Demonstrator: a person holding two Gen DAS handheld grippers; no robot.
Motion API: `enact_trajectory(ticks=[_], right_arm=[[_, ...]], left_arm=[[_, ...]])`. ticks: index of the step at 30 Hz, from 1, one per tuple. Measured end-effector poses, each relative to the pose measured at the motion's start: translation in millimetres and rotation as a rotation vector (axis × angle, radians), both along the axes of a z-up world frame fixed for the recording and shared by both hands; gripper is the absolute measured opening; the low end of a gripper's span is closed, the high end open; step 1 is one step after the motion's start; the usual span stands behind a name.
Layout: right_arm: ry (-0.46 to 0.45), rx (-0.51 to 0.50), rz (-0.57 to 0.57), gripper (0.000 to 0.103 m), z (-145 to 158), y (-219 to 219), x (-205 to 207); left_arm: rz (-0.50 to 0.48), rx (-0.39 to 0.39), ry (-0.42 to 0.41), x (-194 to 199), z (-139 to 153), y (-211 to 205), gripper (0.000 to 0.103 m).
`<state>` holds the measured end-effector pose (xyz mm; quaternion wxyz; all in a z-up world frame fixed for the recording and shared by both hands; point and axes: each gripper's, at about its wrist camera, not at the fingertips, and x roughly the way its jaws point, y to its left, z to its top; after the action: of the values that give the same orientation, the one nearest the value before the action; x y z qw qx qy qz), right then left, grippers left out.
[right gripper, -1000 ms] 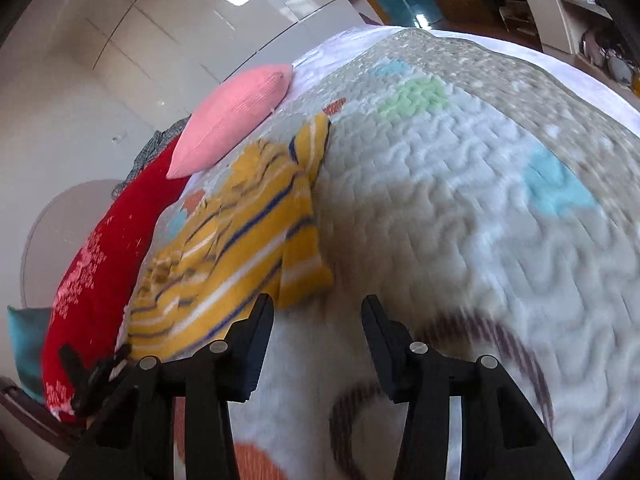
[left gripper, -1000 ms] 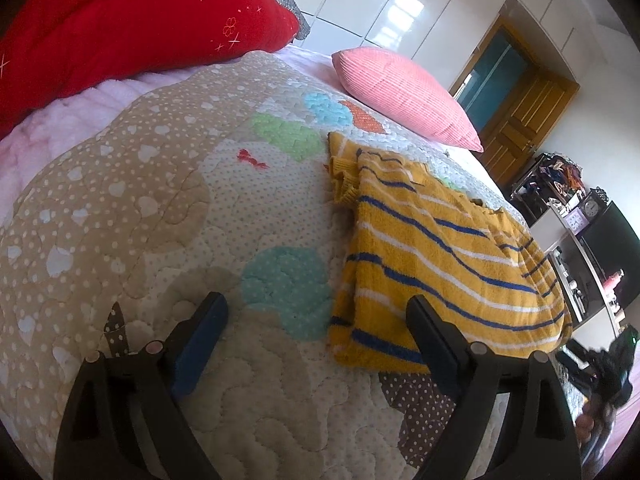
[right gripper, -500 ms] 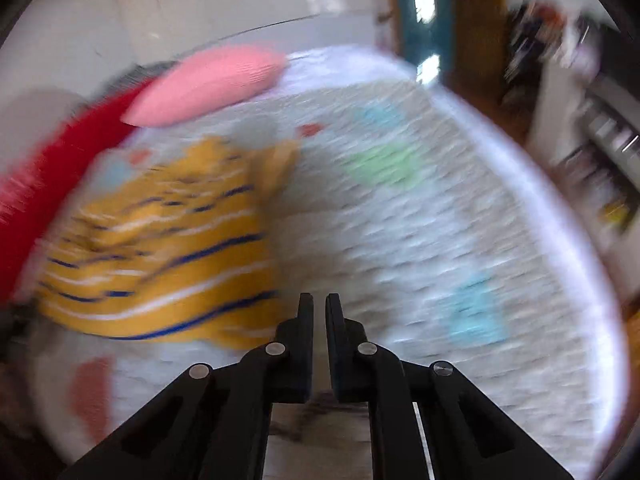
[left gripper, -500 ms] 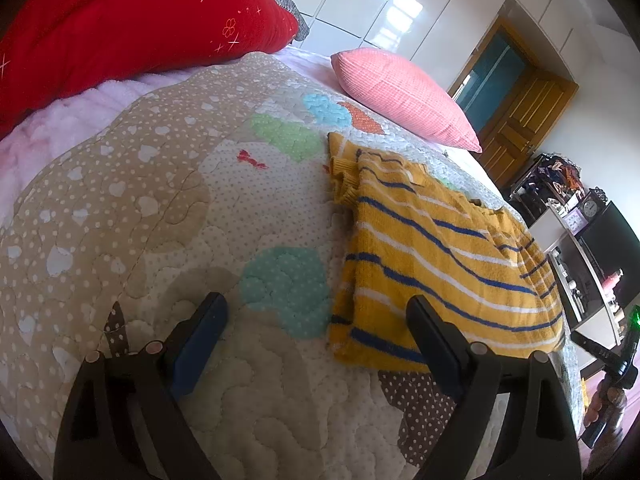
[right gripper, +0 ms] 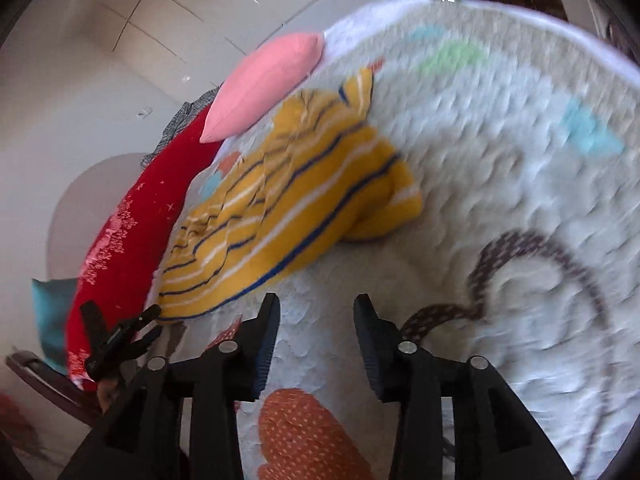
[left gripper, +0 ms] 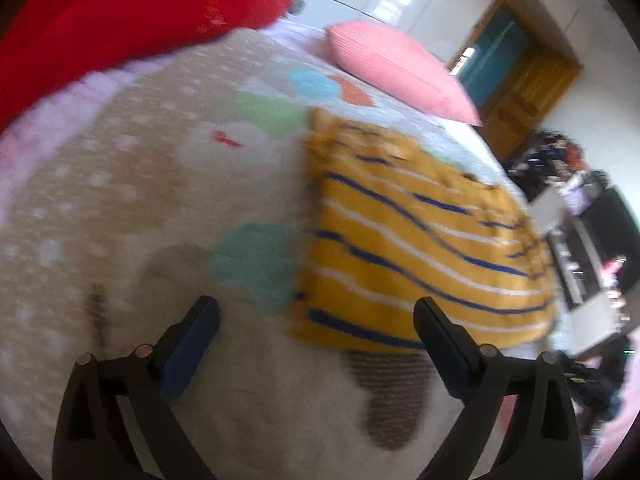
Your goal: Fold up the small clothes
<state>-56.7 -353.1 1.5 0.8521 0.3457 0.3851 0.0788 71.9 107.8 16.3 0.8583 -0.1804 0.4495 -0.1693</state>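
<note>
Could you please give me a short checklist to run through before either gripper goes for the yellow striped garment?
1. Left gripper open and holding nothing: ok.
2. Right gripper open and holding nothing: ok.
3. Yellow striped garment lies on the quilt, untouched by either gripper: ok.
4. Garment flat for a clean fold: not ok, one end is bunched in the right wrist view.
5. Pink pillow clear of the garment: cannot tell, it lies close behind.
6. Sharp view of the hem: not ok, both views are blurred.
</note>
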Motion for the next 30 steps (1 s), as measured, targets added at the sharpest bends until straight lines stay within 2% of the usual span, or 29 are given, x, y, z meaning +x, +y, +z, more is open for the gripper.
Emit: enact_trajectory(ticks=[5, 10, 14, 16, 17, 18, 19, 20, 25, 30], right_arm=[[-0.012, 0.052, -0.033, 0.051, -6.9, 0.9, 15.7], [-0.017, 0.008, -0.025, 0.051, -8.0, 15.5, 44.5], [-0.032, 0.036, -0.056, 0.051, -10.2, 13.5, 74.9], [-0.029, 0.032, -0.084, 0.051, -11.9, 15.7, 90.9], [-0.035, 0.035, -0.099, 0.048, -12.7, 17.0, 99.4], [-0.028, 0.039, -0.106, 0.043, -13.7, 17.3, 104.8], [-0.017, 0.054, -0.109, 0.025, -14.9, 15.7, 109.0], [0.004, 0.122, -0.097, 0.018, -20.0, 12.7, 114.1], [0.009, 0.239, -0.068, 0.012, -17.9, 6.1, 96.1], [-0.008, 0.225, 0.001, 0.012, -8.2, 17.2, 48.6]], left_arm=[[0.007, -0.195, 0.040, 22.2, -9.9, -8.6, 0.103], [0.012, -0.356, 0.069, 48.3, -13.7, -12.3, 0.103], [0.029, -0.341, 0.096, 68.3, -16.0, -23.0, 0.103], [0.035, -0.267, 0.126, 76.9, -14.3, -34.6, 0.103], [0.033, -0.237, 0.130, 79.1, -12.0, -37.8, 0.091], [0.027, -0.179, 0.135, 80.3, -8.5, -44.0, 0.074], [0.018, -0.137, 0.153, 81.5, -8.0, -47.5, 0.030], [-0.015, -0.157, 0.187, 82.5, -9.0, -46.8, 0.023], [0.000, -0.208, 0.195, 61.4, 2.9, -27.4, 0.022], [-0.037, -0.190, 0.193, 14.2, 13.8, -15.0, 0.022]])
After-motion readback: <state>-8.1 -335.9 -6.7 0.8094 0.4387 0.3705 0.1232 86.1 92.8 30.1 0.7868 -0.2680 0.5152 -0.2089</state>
